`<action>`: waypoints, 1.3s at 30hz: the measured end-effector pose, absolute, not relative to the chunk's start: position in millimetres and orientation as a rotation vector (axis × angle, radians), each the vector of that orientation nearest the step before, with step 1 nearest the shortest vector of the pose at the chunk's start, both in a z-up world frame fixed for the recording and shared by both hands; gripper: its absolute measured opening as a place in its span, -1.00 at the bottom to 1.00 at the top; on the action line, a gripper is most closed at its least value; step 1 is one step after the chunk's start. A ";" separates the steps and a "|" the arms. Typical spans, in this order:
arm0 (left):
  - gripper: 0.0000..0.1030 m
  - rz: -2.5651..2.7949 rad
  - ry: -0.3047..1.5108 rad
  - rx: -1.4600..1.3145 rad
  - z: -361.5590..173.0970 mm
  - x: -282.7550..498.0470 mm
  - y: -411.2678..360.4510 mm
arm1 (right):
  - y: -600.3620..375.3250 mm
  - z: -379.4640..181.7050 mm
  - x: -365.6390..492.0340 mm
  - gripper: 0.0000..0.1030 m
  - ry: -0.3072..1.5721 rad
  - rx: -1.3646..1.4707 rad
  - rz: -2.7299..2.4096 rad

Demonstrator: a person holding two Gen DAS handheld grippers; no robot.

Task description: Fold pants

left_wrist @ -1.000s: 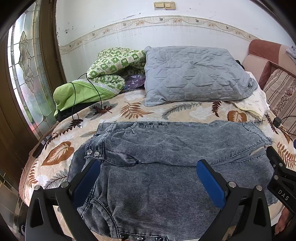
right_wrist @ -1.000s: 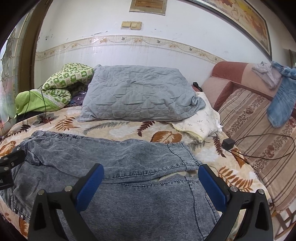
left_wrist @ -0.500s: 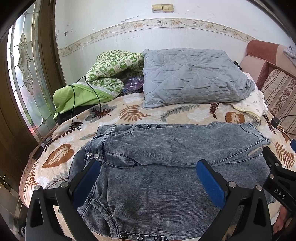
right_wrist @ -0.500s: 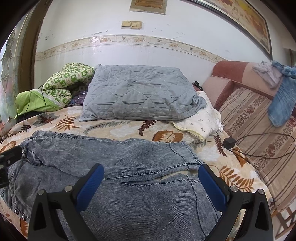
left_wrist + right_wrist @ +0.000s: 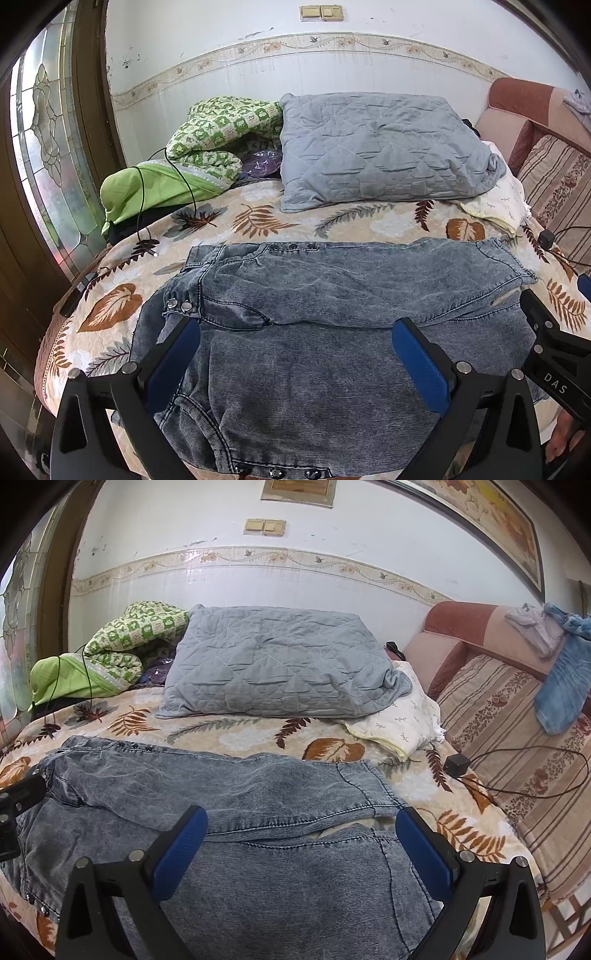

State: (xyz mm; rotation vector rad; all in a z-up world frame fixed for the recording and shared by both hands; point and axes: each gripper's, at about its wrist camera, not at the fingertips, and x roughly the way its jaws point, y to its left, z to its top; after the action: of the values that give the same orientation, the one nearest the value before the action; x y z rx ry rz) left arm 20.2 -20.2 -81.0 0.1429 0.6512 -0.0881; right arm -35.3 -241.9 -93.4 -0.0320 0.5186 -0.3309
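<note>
Left wrist view: left gripper (image 5: 295, 354) wide, empty; grey-blue acid-washed denim pants (image 5: 332, 332) flat on leaf-print bedspread (image 5: 258, 221), below and ahead of fingers. Right gripper (image 5: 301, 840) wide, empty. Both slightly withdrawn since a second ago; likely between folds, regrasp pending.

The bed (image 5: 258, 221) has a leaf-pattern cover. On its near part lie the grey denim pants (image 5: 332, 314), spread flat. At the far side lie a grey quilted pillow (image 5: 380, 147), a green blanket (image 5: 192, 155) at far left, and a black charger (image 5: 457, 764) at right.
</note>
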 end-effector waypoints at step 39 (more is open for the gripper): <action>0.98 0.048 1.109 0.110 -146.4 349.2 120.7 | -476.9 -179.6 213.1 0.74 0.969 0.271 -0.354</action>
State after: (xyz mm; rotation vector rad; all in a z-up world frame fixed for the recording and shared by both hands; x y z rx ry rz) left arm 349.2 120.7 -146.4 0.1104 1.1090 0.0484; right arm 213.1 -476.9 -179.6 0.2707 0.9694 -0.3540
